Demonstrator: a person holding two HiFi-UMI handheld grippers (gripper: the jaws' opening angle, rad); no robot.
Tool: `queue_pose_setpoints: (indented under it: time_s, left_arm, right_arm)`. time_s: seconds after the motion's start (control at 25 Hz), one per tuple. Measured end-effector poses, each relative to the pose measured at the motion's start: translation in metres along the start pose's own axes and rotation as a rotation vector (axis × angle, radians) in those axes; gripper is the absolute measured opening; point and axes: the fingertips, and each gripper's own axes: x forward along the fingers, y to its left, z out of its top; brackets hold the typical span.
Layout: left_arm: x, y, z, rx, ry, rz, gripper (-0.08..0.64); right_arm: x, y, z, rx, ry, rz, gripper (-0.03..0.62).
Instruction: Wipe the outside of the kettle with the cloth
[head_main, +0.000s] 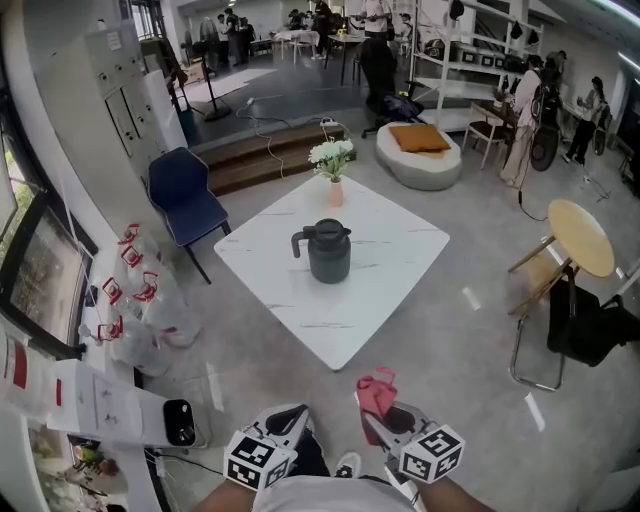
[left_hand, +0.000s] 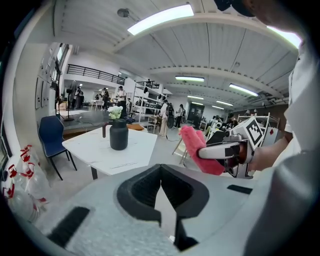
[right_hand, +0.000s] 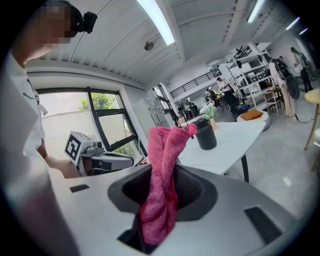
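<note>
Open workshop hall with a grey floor (head_main: 470, 340), seen steeply from above. From left to right the head view shows one blue chair (head_main: 187, 198), one white marbled surface (head_main: 400, 245) and one round wooden stool (head_main: 581, 236).

On the surface stand one dark grey kettle (head_main: 328, 252), near the middle, and one vase of white flowers (head_main: 333, 166) at the far corner, apart from the kettle. Two grippers are at the bottom edge, well short of the surface.

The left gripper (left_hand: 161, 172) is clenched with nothing in it. The right gripper (right_hand: 162, 170) is grasping one pink cloth (right_hand: 160, 210), which sticks up past its jaws.

Only the gripper views show the jaws closely, along with the ceiling's strip lights (left_hand: 160, 19). The left gripper view also shows the right gripper side-on with the cloth. Only the head view shows the whole surface and the pale pouffe (head_main: 420, 165) with an orange cushion beyond it. People stand among shelves and benches at the far end.
</note>
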Motion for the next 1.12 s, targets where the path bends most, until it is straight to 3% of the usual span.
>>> queue_pose_setpoints:
  time_s: [0.28, 0.48, 1.12]
  left_arm:
    - [0.036, 0.019, 0.006, -0.015, 0.019, -0.035, 0.003]
    - [0.068, 0.045, 0.039, 0.000, -0.013, -0.061, 0.003]
    - [0.123, 0.189, 0.127, 0.048, -0.087, -0.095, 0.003]
  right_arm:
    - [0.023, -0.017, 0.004, 0.029, 0.029, 0.014, 0.126]
    - [0.046, -0.038, 0.024, 0.015, 0.040, -0.006, 0.126]
    - [0.168, -0.087, 0.124, -0.077, 0.021, -0.117, 0.127]
